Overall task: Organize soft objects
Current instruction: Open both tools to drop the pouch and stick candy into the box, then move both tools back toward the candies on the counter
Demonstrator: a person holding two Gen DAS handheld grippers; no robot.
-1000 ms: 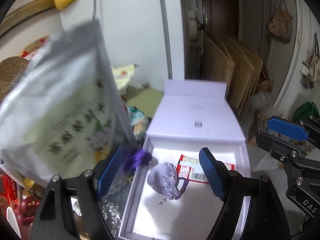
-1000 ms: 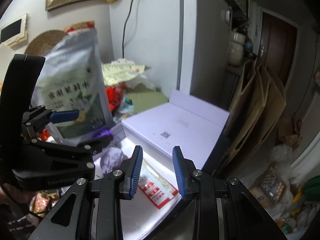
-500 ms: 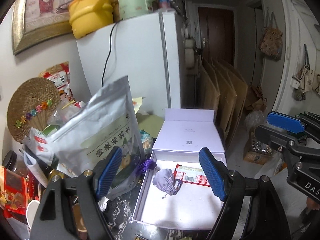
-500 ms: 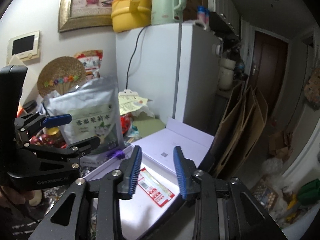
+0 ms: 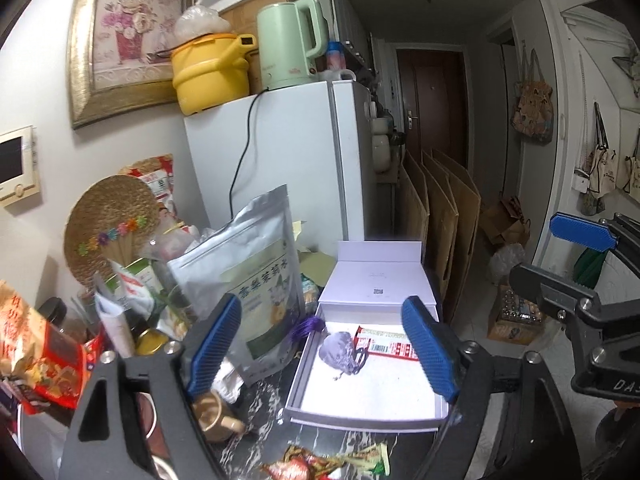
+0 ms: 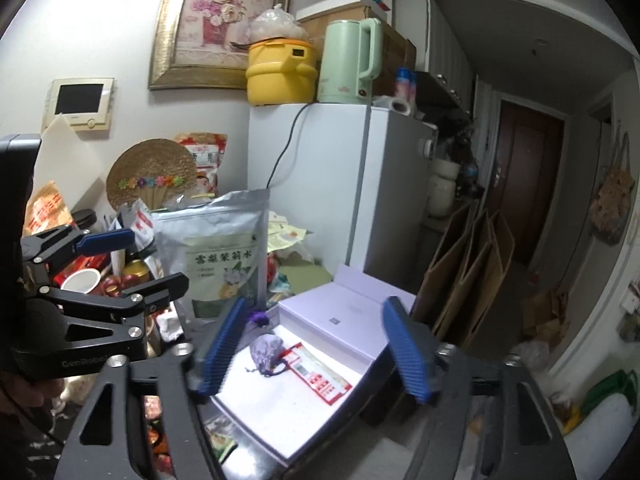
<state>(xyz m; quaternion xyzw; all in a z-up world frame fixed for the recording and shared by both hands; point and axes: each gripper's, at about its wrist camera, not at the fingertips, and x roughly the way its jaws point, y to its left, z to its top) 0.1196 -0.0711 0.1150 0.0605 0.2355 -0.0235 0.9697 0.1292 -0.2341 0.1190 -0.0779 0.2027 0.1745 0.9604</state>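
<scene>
Both my grippers, left (image 5: 322, 354) and right (image 6: 316, 354), hang spread wide and empty. Beyond them, the lavender drawstring pouch (image 5: 340, 354) lies in the open white box (image 5: 360, 412), touching a red-and-white packet (image 5: 386, 346). A silver foil bag (image 5: 256, 280) stands left.

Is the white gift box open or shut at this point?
Open. The white box has its lid folded back, baring the floor, where a small purple pouch and a red-and-white packet lie.
</scene>
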